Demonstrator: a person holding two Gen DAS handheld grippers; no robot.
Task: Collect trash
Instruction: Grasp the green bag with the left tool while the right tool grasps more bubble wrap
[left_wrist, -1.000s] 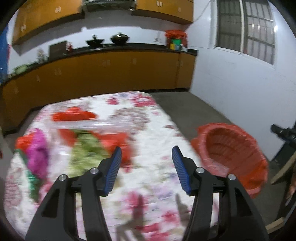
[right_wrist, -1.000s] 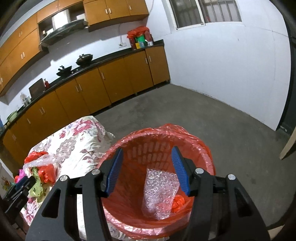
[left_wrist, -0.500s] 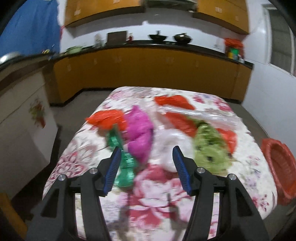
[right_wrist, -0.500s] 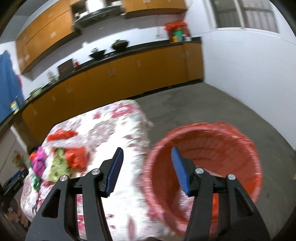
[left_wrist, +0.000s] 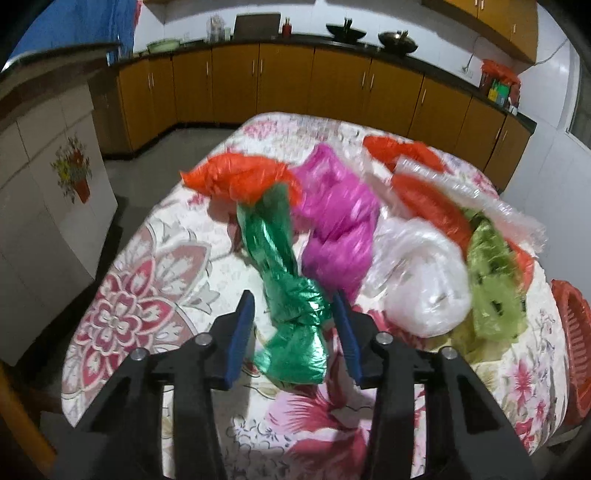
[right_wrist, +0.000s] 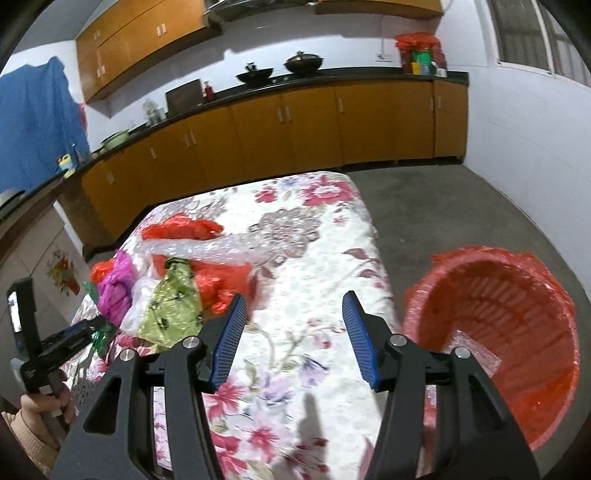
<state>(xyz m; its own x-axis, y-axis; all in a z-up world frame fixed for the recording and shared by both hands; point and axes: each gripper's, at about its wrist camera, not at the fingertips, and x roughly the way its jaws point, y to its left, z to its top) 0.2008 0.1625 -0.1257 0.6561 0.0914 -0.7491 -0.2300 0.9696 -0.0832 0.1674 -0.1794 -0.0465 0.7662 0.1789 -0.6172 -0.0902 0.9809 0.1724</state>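
Left wrist view: your left gripper sits low over the floral tablecloth, jaws just been closing, green foil bag between them; right pad looks about touching the foil, left pad shows a gap, so not a pinch yet. Behind the green bag, left to right: orange bag, magenta bag, white clear bag, yellow-green bag, with red bags and bubble wrap at the back. Red basket just beside the table's right edge. Right wrist view: your hand with the left gripper at far left by the trash pile, your right gripper over bare cloth, jaws spread, nothing in them; basket on the floor to its right, lined with a red bag.
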